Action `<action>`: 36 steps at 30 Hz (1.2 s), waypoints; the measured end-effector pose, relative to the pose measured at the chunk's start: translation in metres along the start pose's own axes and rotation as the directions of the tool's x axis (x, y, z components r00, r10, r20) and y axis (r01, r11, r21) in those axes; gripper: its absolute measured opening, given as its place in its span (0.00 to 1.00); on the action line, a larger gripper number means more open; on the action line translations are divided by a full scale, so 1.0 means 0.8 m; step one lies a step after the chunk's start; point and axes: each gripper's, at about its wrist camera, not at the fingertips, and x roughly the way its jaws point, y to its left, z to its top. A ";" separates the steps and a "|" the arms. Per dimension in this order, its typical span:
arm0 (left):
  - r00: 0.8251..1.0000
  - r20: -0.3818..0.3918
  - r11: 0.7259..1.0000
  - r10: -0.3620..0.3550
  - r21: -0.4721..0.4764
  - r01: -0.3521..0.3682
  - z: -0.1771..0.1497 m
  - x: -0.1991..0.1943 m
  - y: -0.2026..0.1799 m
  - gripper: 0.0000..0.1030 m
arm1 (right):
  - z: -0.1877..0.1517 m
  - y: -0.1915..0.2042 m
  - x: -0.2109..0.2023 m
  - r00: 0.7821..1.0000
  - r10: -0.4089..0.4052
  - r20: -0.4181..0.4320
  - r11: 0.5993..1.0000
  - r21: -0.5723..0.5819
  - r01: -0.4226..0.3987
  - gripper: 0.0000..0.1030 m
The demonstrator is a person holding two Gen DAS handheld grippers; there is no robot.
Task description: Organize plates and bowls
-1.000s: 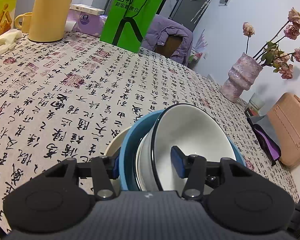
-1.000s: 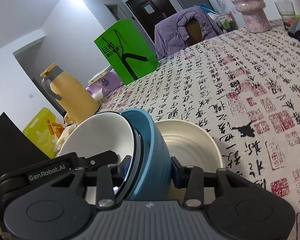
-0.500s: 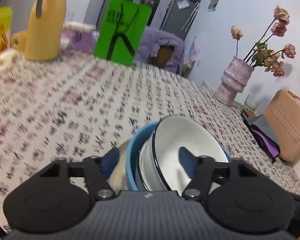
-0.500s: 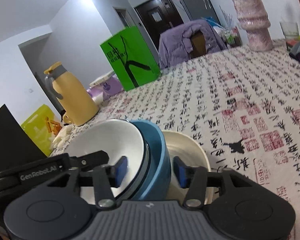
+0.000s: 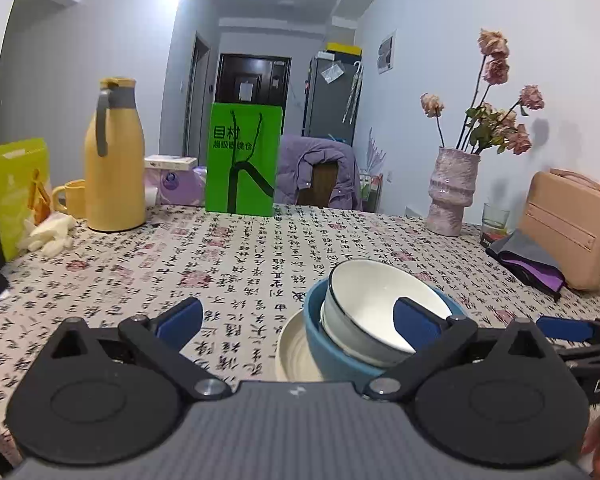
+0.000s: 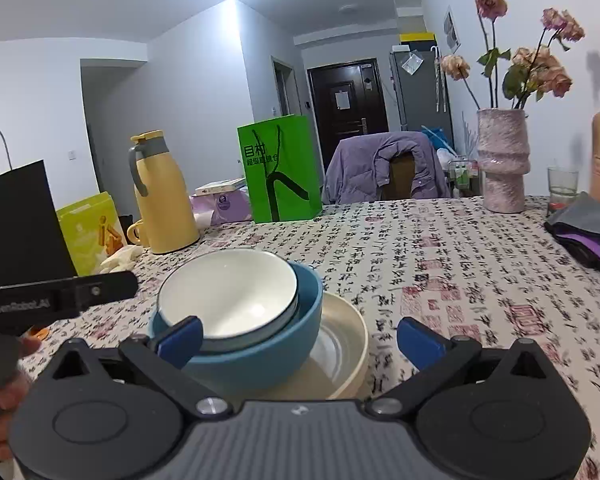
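Observation:
A white bowl (image 5: 380, 312) with a dark rim sits tilted inside a blue bowl (image 5: 340, 356), which rests tilted in a cream plate (image 5: 292, 356) on the table. The same white bowl (image 6: 228, 296), blue bowl (image 6: 260, 356) and cream plate (image 6: 344, 340) show in the right wrist view. My left gripper (image 5: 298, 318) is open and empty, just in front of the stack. My right gripper (image 6: 300, 336) is open and empty, also drawn back from the stack. Each gripper's side shows at the other view's edge.
A calligraphy-print cloth (image 5: 236, 264) covers the table. At the back stand a yellow thermos (image 5: 114, 160), a yellow mug (image 5: 70, 198), a green bag (image 5: 242, 160) and a pink vase of flowers (image 5: 452, 192). A peach case (image 5: 568, 228) and purple cloth (image 5: 528, 260) lie right.
Both grippers opened, let go of the bowls and pulled back and up. The stacked bowls now rest on the cream plate on the table.

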 end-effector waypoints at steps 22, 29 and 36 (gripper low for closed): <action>0.999 0.040 0.999 -0.013 0.051 0.010 -0.075 -0.126 0.002 1.00 | -0.069 0.034 -0.126 0.999 -0.035 0.026 0.997 -0.068 0.036 1.00; 0.999 0.054 0.999 -0.007 0.035 0.005 -0.085 -0.143 0.008 1.00 | -0.078 0.031 -0.135 1.000 -0.015 0.014 0.998 -0.056 0.015 1.00; 0.998 0.054 1.000 -0.011 0.029 0.009 -0.091 -0.147 0.016 1.00 | -0.078 0.031 -0.131 1.000 -0.012 0.008 0.999 -0.044 0.012 1.00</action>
